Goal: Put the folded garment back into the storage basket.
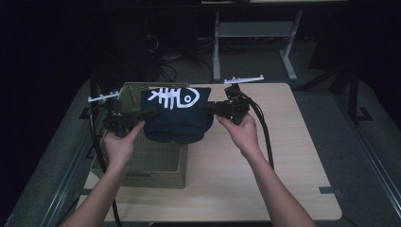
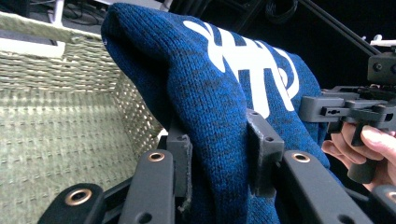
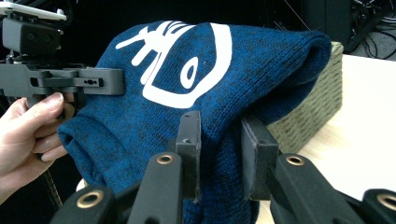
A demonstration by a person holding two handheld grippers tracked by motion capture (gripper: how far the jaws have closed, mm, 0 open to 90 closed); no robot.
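While both tools (image 1: 151,112) (image 1: 208,108) pinch it, sweater (image 1: 177,116) hangs above basket (image 1: 156,161).

We see a dark blue knit garment with white fish-skeleton print (image 1: 176,113), folded, held above the woven green basket (image 1: 156,163).

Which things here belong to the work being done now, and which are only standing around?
In use:
blue sweater, held over the basket
woven basket
left gripper, shut on the sweater
right gripper, shut on the sweater

Standing around:
wooden table
grey metal frame on the floor behind
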